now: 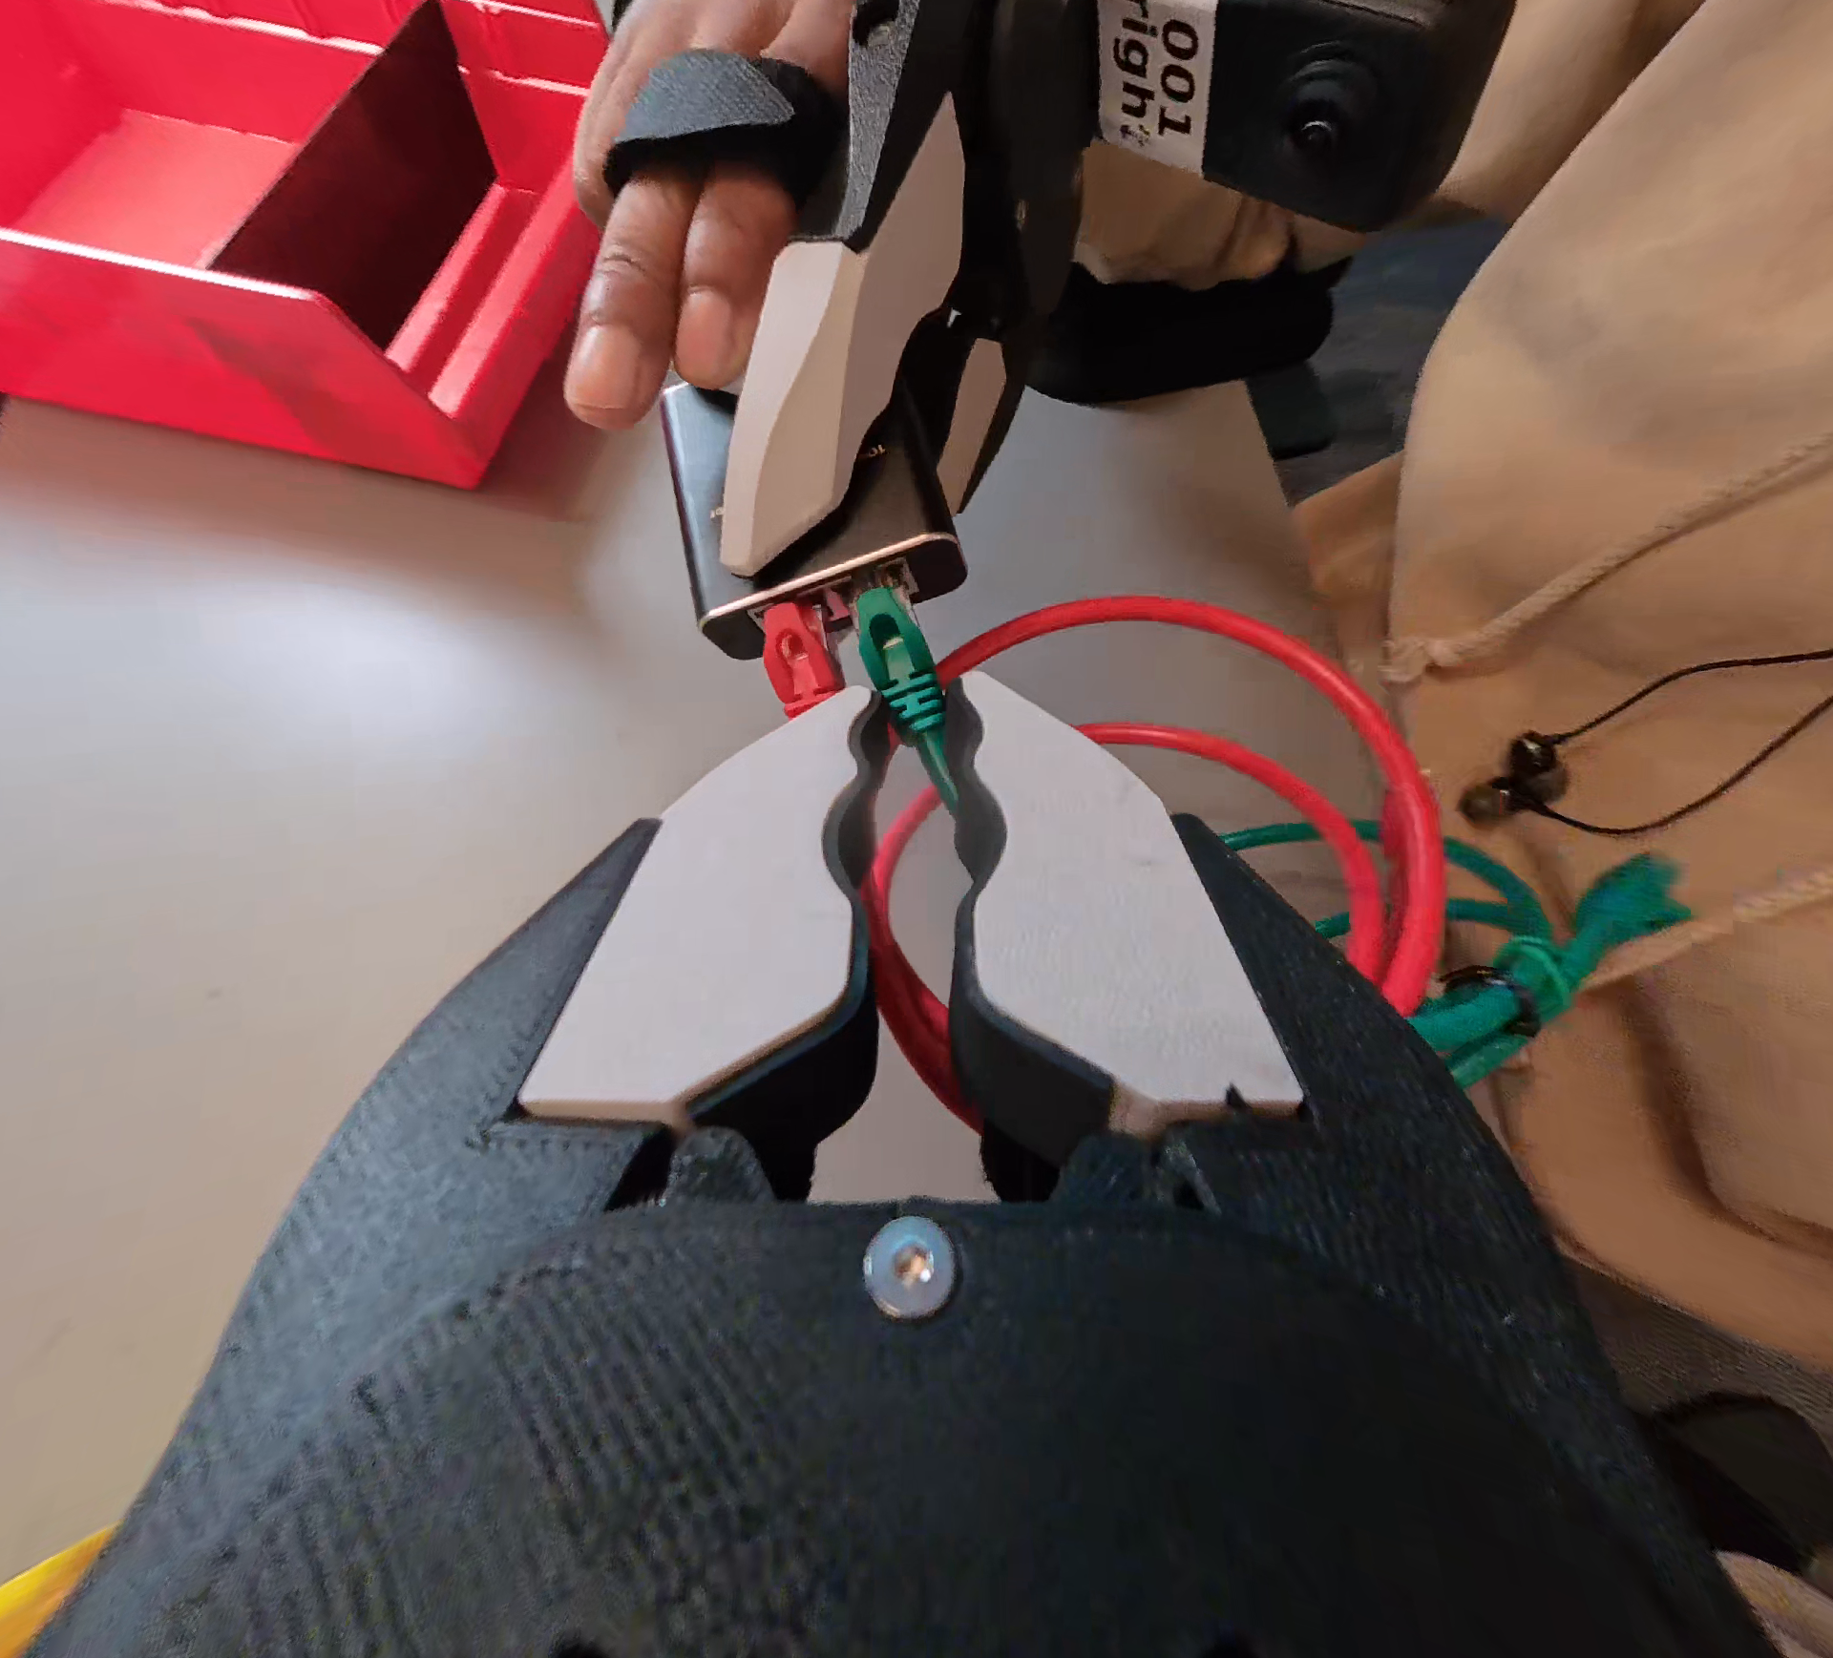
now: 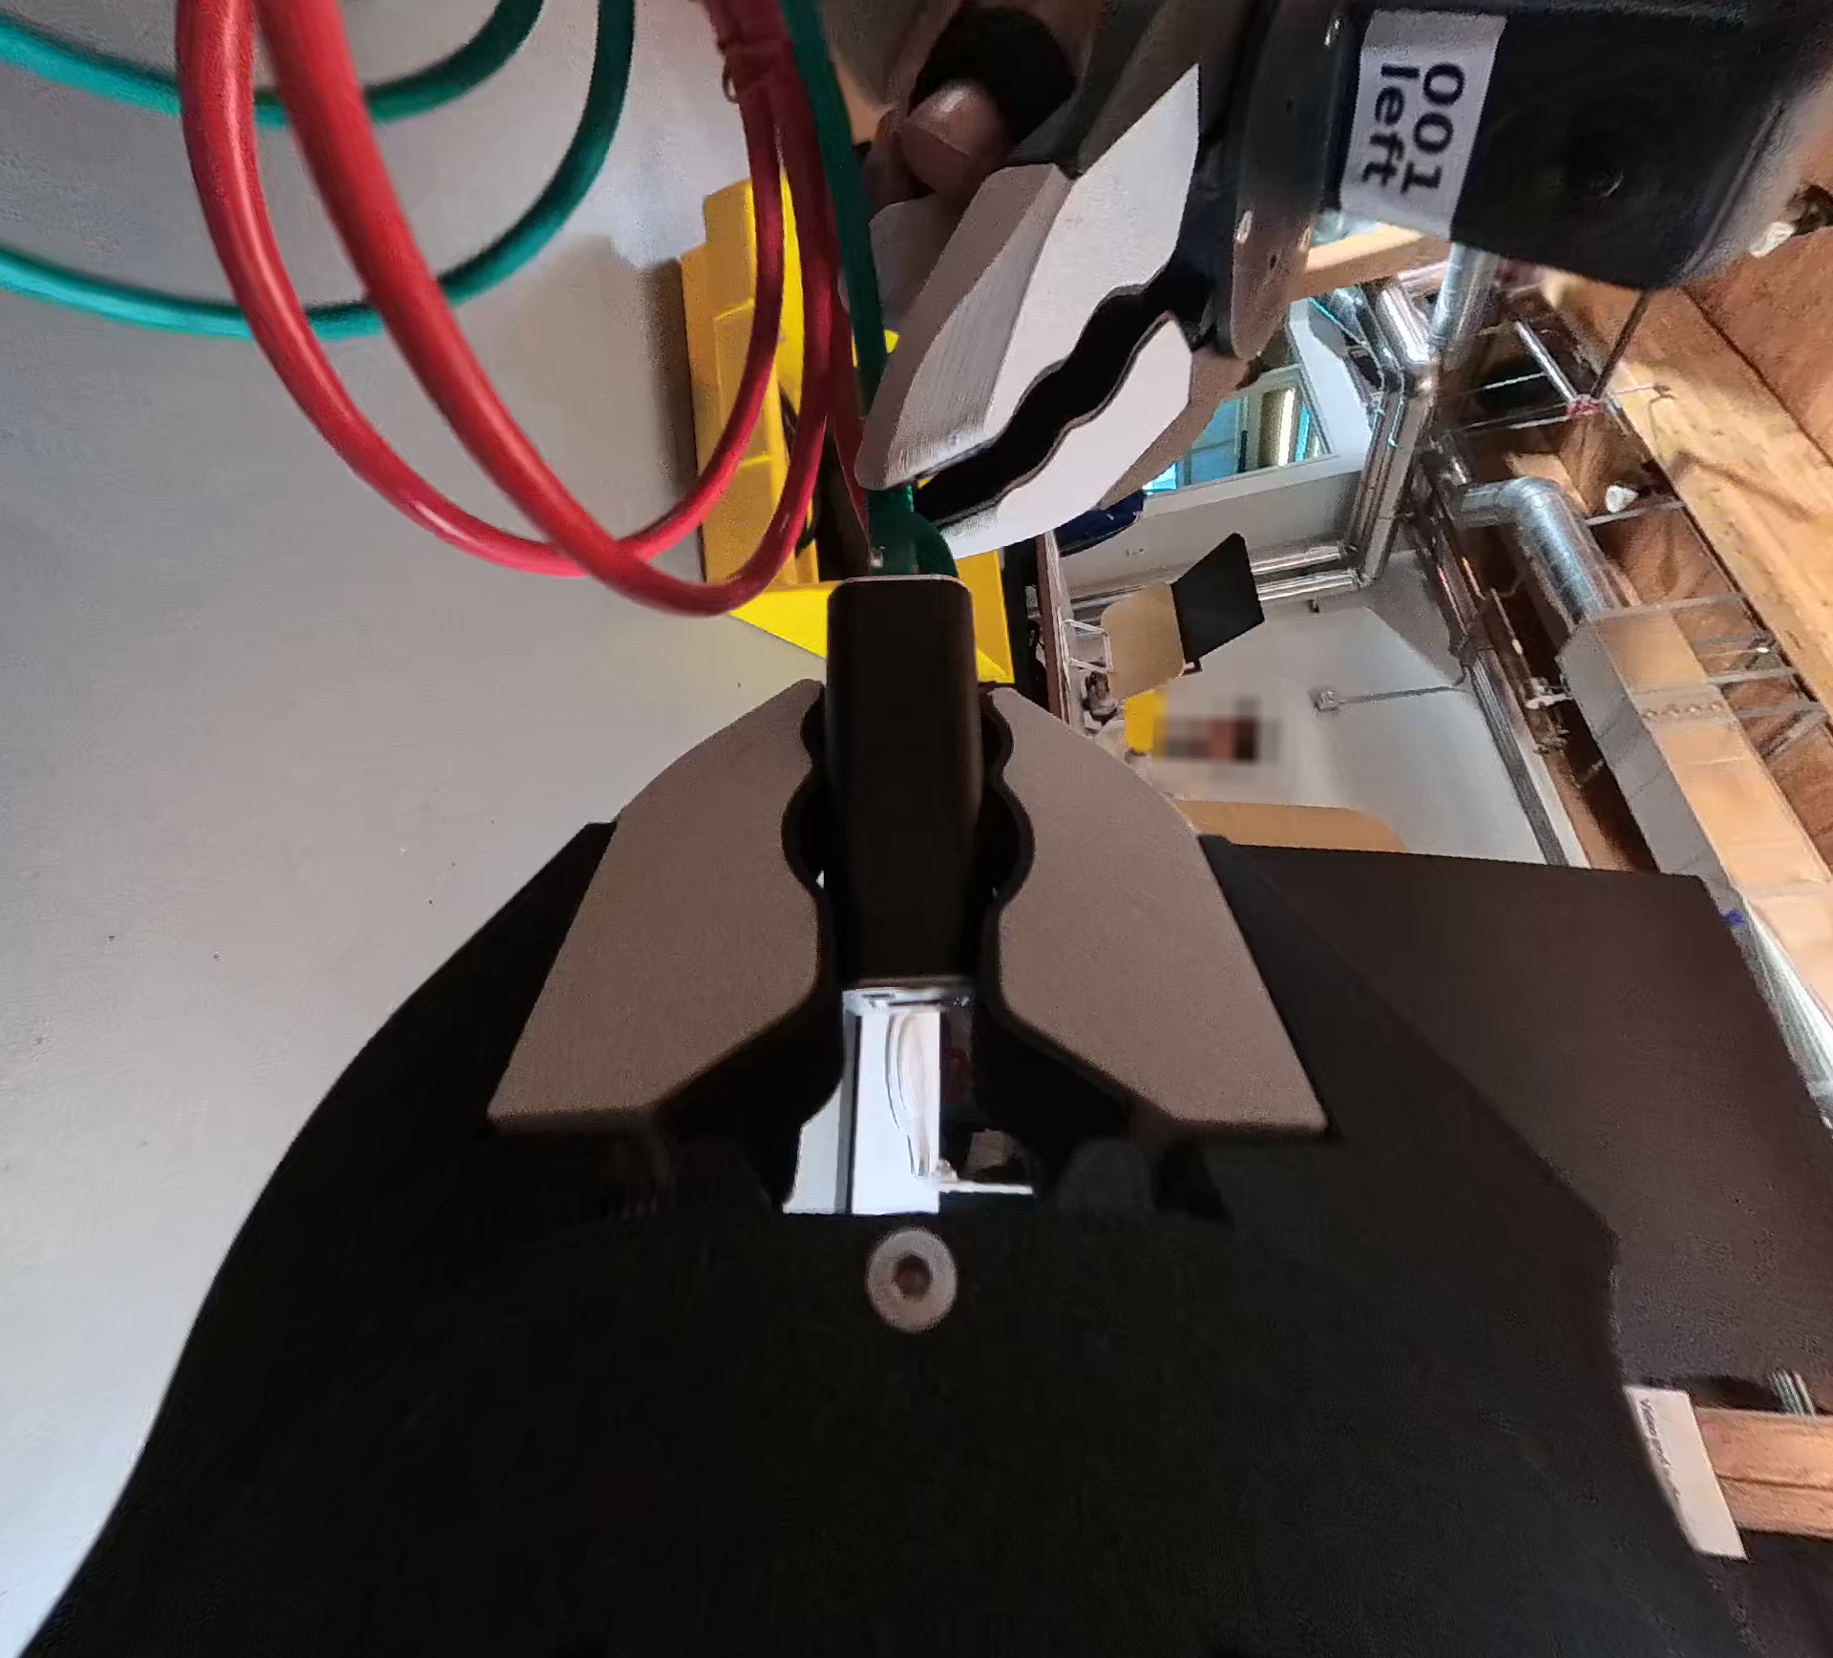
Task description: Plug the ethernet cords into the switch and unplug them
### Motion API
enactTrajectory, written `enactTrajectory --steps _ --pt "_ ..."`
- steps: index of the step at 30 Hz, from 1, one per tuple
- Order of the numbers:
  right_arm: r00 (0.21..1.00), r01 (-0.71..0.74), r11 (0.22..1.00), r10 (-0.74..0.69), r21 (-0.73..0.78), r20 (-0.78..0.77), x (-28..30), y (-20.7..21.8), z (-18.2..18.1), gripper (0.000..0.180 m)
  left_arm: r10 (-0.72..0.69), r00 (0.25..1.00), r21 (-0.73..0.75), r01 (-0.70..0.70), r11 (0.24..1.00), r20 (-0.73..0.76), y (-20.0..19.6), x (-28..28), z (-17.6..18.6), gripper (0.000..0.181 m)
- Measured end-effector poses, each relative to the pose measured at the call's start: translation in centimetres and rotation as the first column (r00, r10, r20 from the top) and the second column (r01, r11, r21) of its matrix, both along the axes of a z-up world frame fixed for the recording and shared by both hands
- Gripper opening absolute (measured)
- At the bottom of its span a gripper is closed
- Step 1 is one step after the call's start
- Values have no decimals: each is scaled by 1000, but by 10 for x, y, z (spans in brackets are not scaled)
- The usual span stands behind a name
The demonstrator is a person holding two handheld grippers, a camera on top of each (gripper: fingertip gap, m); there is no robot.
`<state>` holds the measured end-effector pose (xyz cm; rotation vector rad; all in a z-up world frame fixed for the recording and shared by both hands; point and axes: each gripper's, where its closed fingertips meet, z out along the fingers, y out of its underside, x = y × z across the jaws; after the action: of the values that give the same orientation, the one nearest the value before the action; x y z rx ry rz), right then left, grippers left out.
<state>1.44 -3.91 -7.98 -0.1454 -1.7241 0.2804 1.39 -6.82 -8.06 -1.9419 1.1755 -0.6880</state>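
switch (image 1: 823, 510): your right gripper (image 1: 873, 520) clamps it, lifted off the table (image 1: 298, 718); rigid, light, slick casing.
green plug (image 1: 898, 668): seated beside red plug (image 1: 798, 653); left gripper (image 1: 917, 718) closed on its boot (grip there, not the floppy cord).

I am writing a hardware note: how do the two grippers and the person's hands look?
Each gripper, left and right, has a black ribbed printed body, two pale grey fingers with wavy black inner edges, and a silver screw. Each carries a black camera with a white label. Black straps wrap the hand; sleeves are beige.
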Motion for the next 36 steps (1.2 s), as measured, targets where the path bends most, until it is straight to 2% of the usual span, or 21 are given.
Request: enactTrajectory --steps 3,15,18,23,28,33,36 --pt "1000 12 1000 -12 26 4 0 1 -1 26 23 998 45 -21 999 -51 4 0 -2 10" --pt "997 -17 1000 16 19 79 4 -5 -12 26 -29 997 98 37 995 -78 5 6 -12 9" --pt "997 22 1000 -24 21 70 0 4 -14 27 9 994 112 3 994 -112 10 2 -16 9" --pt "991 134 991 -134 -10 -4 -8 23 5 36 85 996 90 -83 992 -14 20 -8 -3 11" --pt "986 144 987 -150 72 76 -5 23 -9 28 78 997 28 -78 997 12 21 -7 -13 11" --pt "972 164 984 -148 -75 183 0 32 -14 27 166 983 178 -150 972 -77 28 -17 -3 29" --pt "952 208 957 -150 -203 267 0 39 -20 27 201 966 254 -155 955 -166 26 -20 1 24"
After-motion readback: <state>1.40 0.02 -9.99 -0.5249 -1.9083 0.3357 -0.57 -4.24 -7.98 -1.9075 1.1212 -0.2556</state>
